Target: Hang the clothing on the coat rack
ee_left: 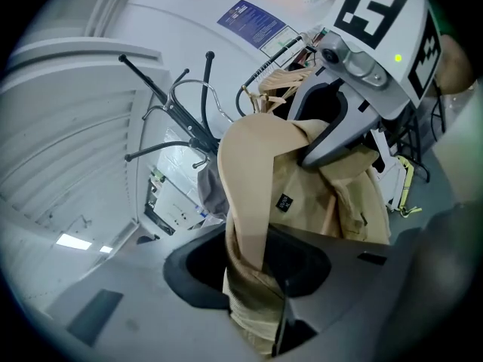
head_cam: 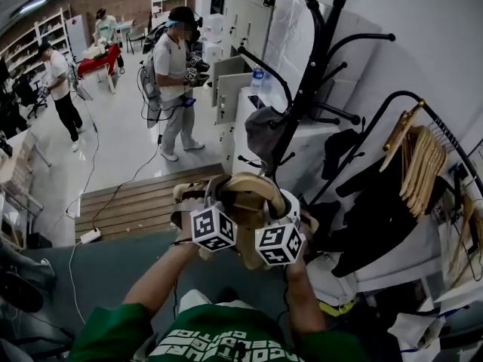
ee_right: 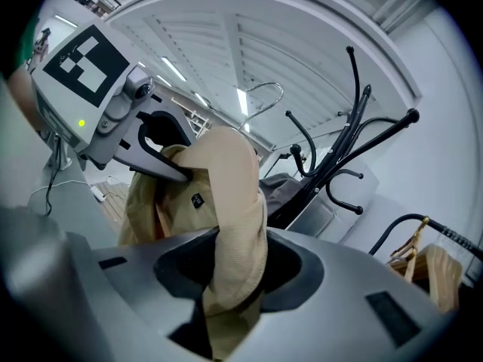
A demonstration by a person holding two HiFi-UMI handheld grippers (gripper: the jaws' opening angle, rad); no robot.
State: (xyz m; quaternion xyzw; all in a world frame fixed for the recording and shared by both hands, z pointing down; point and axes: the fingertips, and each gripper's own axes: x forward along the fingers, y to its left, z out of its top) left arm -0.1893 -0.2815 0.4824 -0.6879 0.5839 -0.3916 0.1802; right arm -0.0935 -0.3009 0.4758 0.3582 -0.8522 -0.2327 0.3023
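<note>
The tan jacket [head_cam: 247, 196] hangs pinched at its collar between the left gripper [ee_left: 253, 277] and the right gripper [ee_right: 231, 277], ahead of which stands the coat rack [head_cam: 308, 89]; the carry is apparently under way, and next the collar must go over a free hook.

In the head view the tan garment [head_cam: 245, 202] covers the jaws of the left gripper [ee_left: 253, 274] and the right gripper [ee_right: 230, 277], and also the foot of the coat rack [head_cam: 306, 89]. The print on the garment's black label [ee_left: 283, 202] (a small square) is too small to read.
</note>
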